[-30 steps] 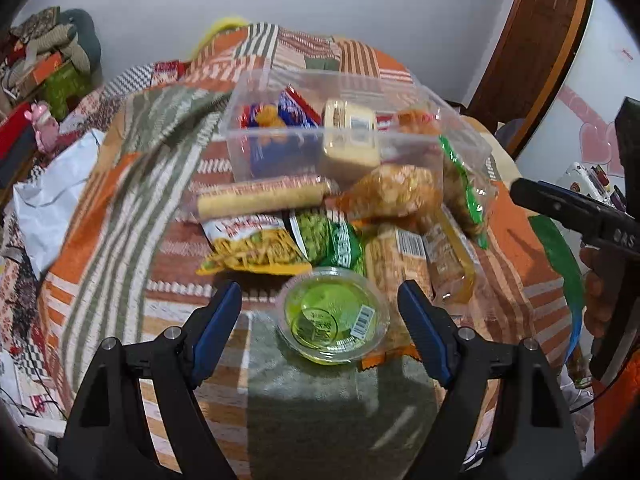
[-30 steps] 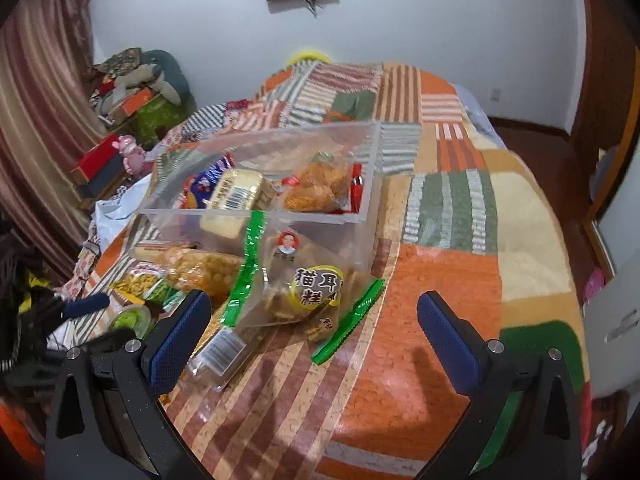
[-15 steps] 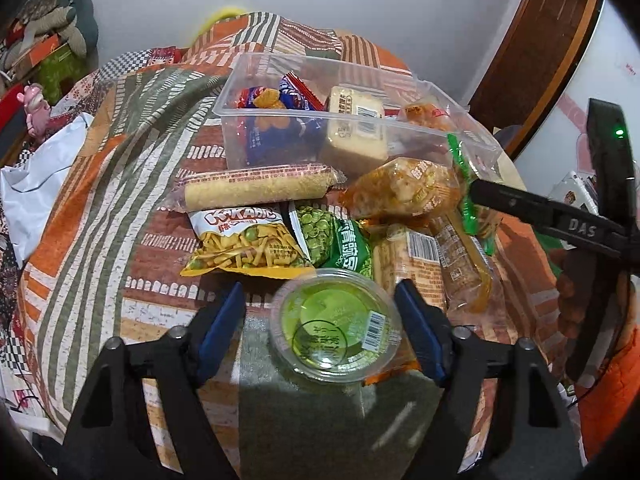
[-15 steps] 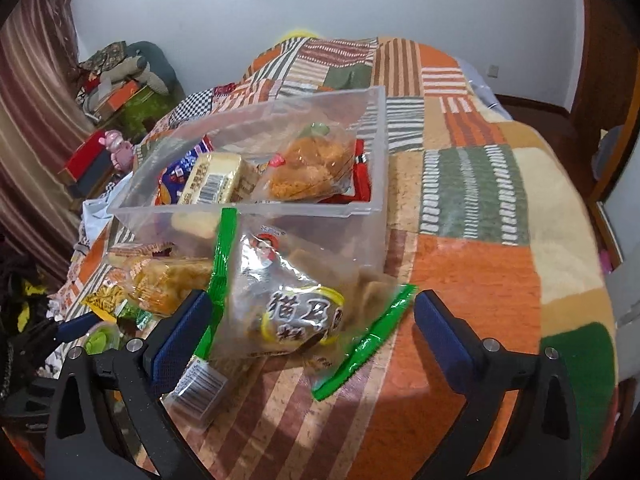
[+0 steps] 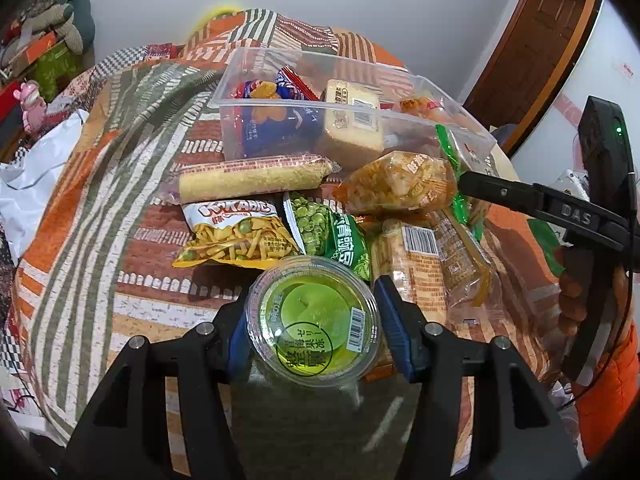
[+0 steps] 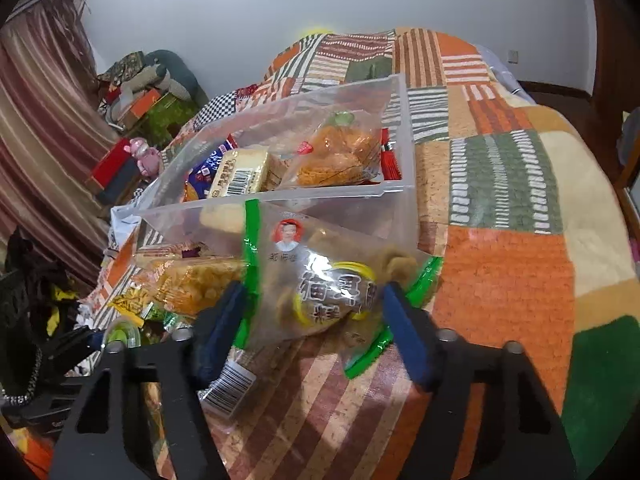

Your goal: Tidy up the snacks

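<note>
Green jelly shows through the clear lid of the jelly cup (image 5: 313, 320), which sits at the near edge of the snack pile on the patchwork cloth (image 5: 100, 184); the left gripper (image 5: 313, 330) has its blue pads pressed to either side of the cup, clamped on it; just beyond the cup lie a yellow bag of mixed crisps (image 5: 236, 234) on the left and a green pea packet (image 5: 328, 228) beside it; farther back a long roll in a clear wrapper (image 5: 252, 178) lies crosswise, and to its right an orange bag of puffed snacks (image 5: 396, 186) rests against the near wall of the clear plastic bin (image 5: 280, 100); the bin holds a blue bag (image 5: 276, 120), a pale cake slice (image 5: 352, 120) and a bag of orange buns (image 6: 344, 152). In the right wrist view a clear bag with green edges (image 6: 320, 280) leans against the bin's near wall, a portrait and large characters printed on it; the right gripper (image 6: 314, 312) has its blue pads against the two sides of this bag, gripping it; a barcoded packet (image 6: 228, 388) lies under the bag's near left corner; far left in both views stand a pink toy figure (image 6: 142, 154) and stacked boxes (image 6: 144, 108); a wooden door (image 5: 536, 40) is at the far right.
</note>
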### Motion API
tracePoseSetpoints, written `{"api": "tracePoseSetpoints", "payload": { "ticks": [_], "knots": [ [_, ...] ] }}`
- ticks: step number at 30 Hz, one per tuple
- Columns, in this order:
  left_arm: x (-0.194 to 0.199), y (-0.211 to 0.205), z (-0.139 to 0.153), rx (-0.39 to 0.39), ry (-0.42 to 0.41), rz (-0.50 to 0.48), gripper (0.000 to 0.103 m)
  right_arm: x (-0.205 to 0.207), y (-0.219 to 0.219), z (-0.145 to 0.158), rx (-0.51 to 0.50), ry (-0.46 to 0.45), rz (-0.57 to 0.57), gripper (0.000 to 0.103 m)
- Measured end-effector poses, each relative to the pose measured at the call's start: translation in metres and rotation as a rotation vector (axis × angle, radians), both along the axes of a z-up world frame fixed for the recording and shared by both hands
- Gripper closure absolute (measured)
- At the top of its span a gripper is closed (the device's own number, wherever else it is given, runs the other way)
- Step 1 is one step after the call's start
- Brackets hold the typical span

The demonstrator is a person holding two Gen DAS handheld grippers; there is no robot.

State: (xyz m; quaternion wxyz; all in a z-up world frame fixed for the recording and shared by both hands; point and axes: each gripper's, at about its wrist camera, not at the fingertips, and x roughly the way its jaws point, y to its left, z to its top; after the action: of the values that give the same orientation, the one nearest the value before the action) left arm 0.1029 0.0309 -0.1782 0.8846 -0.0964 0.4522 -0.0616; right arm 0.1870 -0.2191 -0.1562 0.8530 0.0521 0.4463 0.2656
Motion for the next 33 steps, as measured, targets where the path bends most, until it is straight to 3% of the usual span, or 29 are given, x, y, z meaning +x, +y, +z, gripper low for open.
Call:
{"api": "tracePoseSetpoints", "payload": {
  "ticks": [16,33],
  "knots": [
    [-0.009,0.015,0.034,-0.004,-0.085,0.039,0.047,-0.010,-0.008,0.016,0.015,-0.059,0.001,0.064],
    [0.010,0.011,0.082,0.014,-0.218,0.040,0.047,-0.020,-0.024,0.045,0.060,-0.146,-0.026,0.067]
  ]
}}
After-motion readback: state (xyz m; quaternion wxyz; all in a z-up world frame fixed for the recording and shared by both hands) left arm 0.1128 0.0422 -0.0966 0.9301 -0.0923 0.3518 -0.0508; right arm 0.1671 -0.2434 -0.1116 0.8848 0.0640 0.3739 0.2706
